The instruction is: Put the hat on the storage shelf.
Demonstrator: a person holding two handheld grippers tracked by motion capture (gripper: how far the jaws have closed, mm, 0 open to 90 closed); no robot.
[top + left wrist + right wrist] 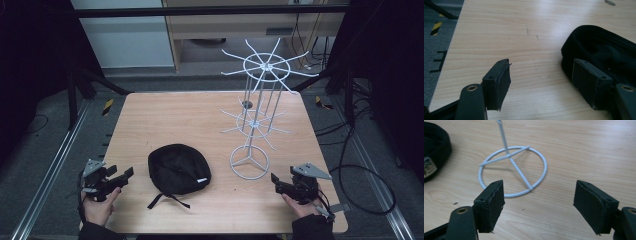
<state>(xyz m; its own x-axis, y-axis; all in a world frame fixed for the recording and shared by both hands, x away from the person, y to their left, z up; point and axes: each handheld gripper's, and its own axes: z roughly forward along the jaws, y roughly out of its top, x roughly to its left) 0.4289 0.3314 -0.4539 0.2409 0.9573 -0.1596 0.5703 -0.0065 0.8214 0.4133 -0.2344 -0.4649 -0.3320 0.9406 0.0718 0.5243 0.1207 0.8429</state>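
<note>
At six o'clock of the pale wooden table [165,115] lies a soft black fabric cap [178,168], likely limp; its rim seems the best hold. Left gripper [126,173] and right gripper [274,178] sit released, flanking it beside a white wire rack [257,120].

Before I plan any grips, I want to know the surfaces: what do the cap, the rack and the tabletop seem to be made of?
The black cap looks like soft matte fabric: it slumps, has stitched bands and a loose strap. The white rack looks like thin coated or painted metal wire, smooth with a slight sheen. The table shows light wood grain with a soft glare, likely laminate or sealed wood; I cannot tell which.
</note>
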